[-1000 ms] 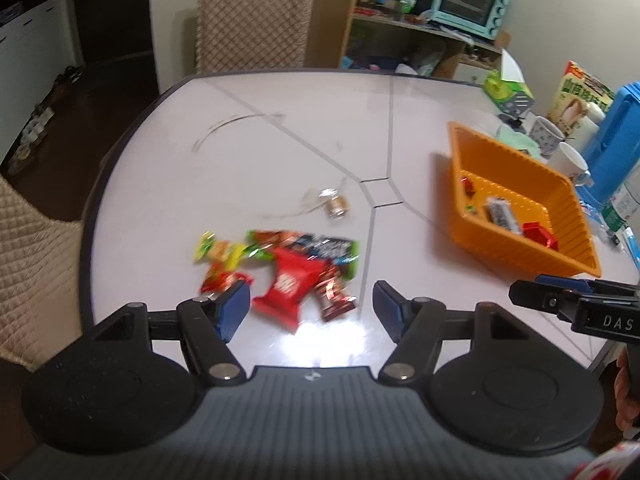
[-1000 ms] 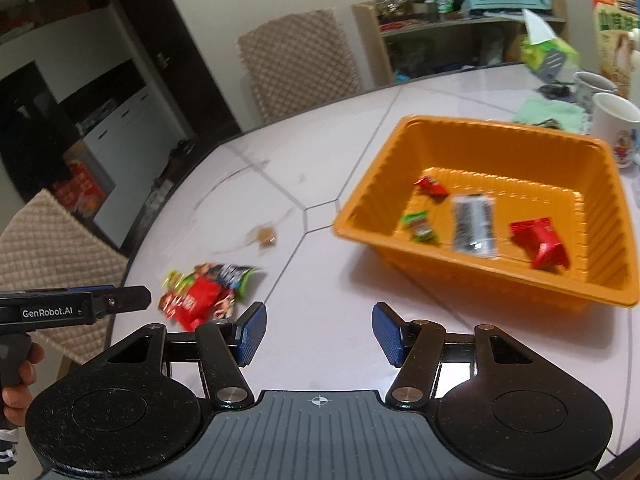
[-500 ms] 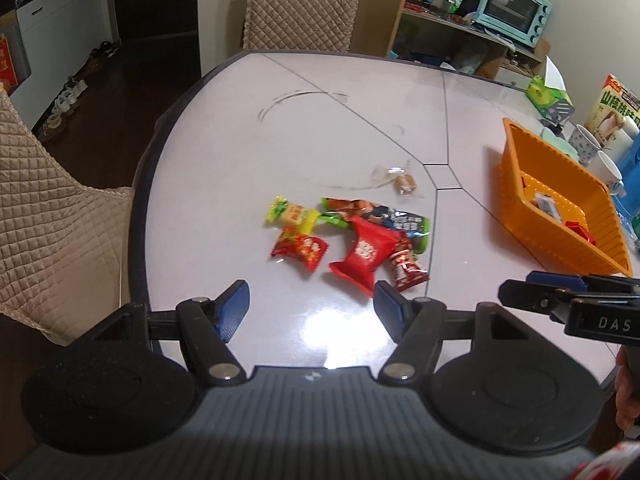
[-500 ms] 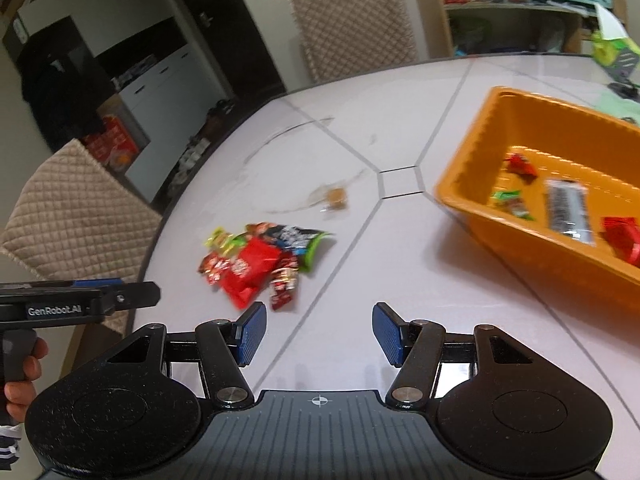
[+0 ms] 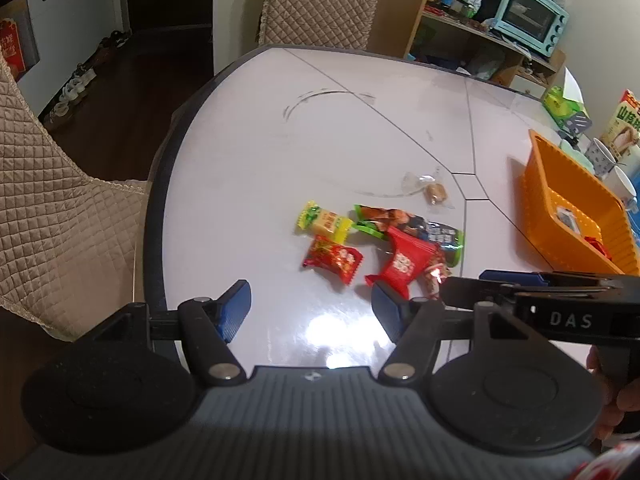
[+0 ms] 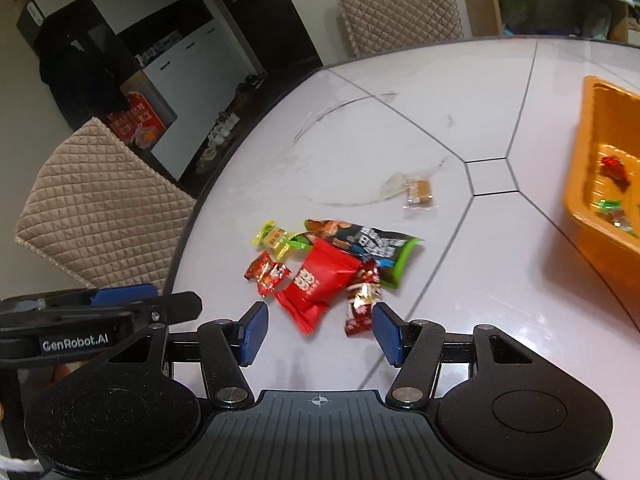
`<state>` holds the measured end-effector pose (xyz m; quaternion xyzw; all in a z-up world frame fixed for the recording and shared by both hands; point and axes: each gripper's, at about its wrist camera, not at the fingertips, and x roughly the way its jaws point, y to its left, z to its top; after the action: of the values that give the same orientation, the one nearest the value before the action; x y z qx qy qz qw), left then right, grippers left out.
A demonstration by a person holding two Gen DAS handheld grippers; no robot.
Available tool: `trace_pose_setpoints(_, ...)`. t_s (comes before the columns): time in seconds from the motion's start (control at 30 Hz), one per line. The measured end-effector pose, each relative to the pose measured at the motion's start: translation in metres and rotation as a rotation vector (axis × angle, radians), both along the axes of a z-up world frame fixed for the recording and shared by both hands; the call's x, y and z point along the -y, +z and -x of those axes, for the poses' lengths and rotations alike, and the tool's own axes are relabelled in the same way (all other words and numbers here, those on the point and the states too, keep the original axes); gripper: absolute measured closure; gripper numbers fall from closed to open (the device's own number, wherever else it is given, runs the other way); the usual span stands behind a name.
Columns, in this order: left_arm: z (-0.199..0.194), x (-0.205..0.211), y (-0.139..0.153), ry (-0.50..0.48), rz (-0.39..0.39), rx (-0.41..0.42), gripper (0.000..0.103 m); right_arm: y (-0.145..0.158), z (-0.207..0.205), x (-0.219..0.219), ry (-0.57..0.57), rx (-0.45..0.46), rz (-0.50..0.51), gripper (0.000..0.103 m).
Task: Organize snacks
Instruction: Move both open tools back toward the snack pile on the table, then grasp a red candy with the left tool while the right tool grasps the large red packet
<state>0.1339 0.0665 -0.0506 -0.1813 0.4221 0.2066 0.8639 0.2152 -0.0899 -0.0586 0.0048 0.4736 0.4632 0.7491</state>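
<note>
We hold the left gripper [image 5: 310, 306] and right gripper [image 6: 318, 332] with jaws spread and empty, near the snack packets [image 6: 320, 276] heaped on the white table [image 6: 460, 264]; the orange basket [image 6: 592, 184] sits far right.

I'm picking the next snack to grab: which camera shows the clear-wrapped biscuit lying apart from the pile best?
The right wrist view: the clear-wrapped biscuit lies unobstructed, its square shape and wrapper edges plain. The left wrist view shows it smaller and rounder-looking, near the table's seam.
</note>
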Motion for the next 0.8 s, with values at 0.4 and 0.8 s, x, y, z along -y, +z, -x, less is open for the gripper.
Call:
trace_pose_setpoints(0.4, -0.009, -0.025, -0.015, 0.026, 0.015, -0.022, 0.04, -0.016, -0.009, -0.035, -0.01, -0.059, 0.033, 0.048)
trace_pose_setpoints(0.8, -0.009, -0.031, -0.023, 0.028, 0.034, -0.031, 0.04, -0.028, -0.007, -0.058, -0.018, 0.009, 0.123, 0.063)
